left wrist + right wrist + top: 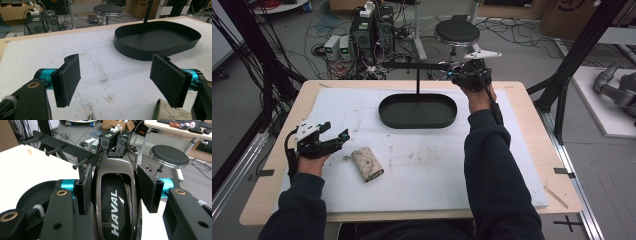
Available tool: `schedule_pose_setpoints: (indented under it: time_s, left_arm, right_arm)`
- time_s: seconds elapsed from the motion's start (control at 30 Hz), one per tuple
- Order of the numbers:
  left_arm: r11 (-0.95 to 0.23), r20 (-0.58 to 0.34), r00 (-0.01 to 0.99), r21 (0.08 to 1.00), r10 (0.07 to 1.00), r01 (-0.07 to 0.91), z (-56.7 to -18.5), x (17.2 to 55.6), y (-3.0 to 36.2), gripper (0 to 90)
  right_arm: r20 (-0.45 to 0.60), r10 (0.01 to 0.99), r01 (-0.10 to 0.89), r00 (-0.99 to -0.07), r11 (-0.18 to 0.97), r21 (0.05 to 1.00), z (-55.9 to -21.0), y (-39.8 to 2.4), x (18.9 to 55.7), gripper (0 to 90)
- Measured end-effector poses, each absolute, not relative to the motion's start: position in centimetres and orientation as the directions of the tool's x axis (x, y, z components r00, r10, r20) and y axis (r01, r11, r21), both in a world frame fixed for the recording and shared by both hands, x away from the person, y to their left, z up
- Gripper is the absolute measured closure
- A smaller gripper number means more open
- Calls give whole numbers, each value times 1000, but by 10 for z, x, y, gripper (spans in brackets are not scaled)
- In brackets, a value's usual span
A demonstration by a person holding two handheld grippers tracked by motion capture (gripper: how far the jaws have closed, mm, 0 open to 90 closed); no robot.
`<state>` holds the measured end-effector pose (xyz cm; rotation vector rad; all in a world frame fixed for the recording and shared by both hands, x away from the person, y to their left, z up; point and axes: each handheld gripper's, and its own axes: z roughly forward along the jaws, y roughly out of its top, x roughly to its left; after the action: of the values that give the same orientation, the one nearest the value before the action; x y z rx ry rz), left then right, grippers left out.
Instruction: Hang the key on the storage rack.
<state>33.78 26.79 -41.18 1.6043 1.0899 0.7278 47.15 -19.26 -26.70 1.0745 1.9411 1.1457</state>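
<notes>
A glossy Haval key fob (pixel 113 202) is clamped in the right tool (pixel 468 75) beside the rack's pegs (pixel 80 164) at 12 o'clock, apparently for hanging, needing careful loop alignment; the left tool (pixel 323 141) is held apart near a patterned pouch (pixel 367 164) on the tabletop (pixel 422 165).

A light wooden tabletop (pixel 532 107) carries a white foam mat (pixel 432 170) that covers most of it, leaving bare wood along the edges. The mat is marked with brownish smudges ahead of the left gripper (pixel 324 141). A black oval tray (pixel 417 111) rests on the mat, just inward of the right gripper (pixel 462 76) and well apart from the left gripper, on its far side. A thin black post rises from the tray and bears a crossbar with pegs (pixel 62 148). A small beige patterned pouch with a dark green edge (pixel 367 164) lies on the mat just beside the left gripper, on its inner side.
</notes>
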Motion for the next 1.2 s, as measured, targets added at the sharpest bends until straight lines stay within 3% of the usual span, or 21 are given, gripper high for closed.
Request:
schedule_pose_setpoints:
  time_s: [0.3,0.67,1.07,1.2]
  left_arm:
    - [-68,-63,407,952,911,299,-412,338,269,244]
    - [-61,-69,404,952,912,301,-413,338,271,245]
    - [-67,-64,405,951,912,303,-413,338,270,244]
    - [-68,-64,404,951,913,303,-413,338,270,244]
  right_arm:
    - [-133,878,332,-461,309,891,-259,-182,483,498]
    - [-138,902,396,-409,311,864,-276,-197,495,497]
    - [-195,884,503,-425,409,761,-326,-200,497,497]
    - [-142,897,557,-419,377,740,-346,-194,504,496]
